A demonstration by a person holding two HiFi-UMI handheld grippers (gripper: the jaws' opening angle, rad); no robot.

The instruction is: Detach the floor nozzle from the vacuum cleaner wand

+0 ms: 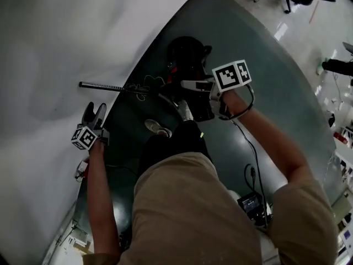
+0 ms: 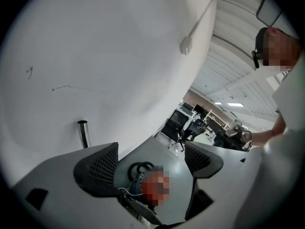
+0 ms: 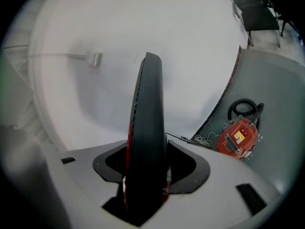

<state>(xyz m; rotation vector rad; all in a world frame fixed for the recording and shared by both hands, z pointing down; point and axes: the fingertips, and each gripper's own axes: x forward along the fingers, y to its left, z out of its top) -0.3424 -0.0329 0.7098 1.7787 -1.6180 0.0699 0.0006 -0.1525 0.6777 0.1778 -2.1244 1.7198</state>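
My right gripper (image 1: 205, 87) (image 3: 148, 165) is shut on the black floor nozzle (image 3: 147, 123), which stands edge-on between its jaws with a red strip along one side. In the head view the nozzle (image 1: 199, 110) hangs below that gripper. The thin metal wand (image 1: 105, 86) (image 3: 180, 137) lies apart from it by the white wall; its open end (image 2: 84, 133) shows in the left gripper view. The red vacuum body (image 3: 238, 137) with its black hose sits on the dark floor. My left gripper (image 1: 94, 112) (image 2: 152, 157) is open with nothing between its fingers, left of the wand.
A white wall (image 1: 55, 37) runs along the left of the dark floor (image 1: 265, 76). A loose cord (image 1: 144, 84) lies by the wand. My leg and shoe (image 1: 157, 127) are below the vacuum. A cable and black box (image 1: 251, 202) lie at the right. Office chairs (image 3: 257, 11) stand beyond.
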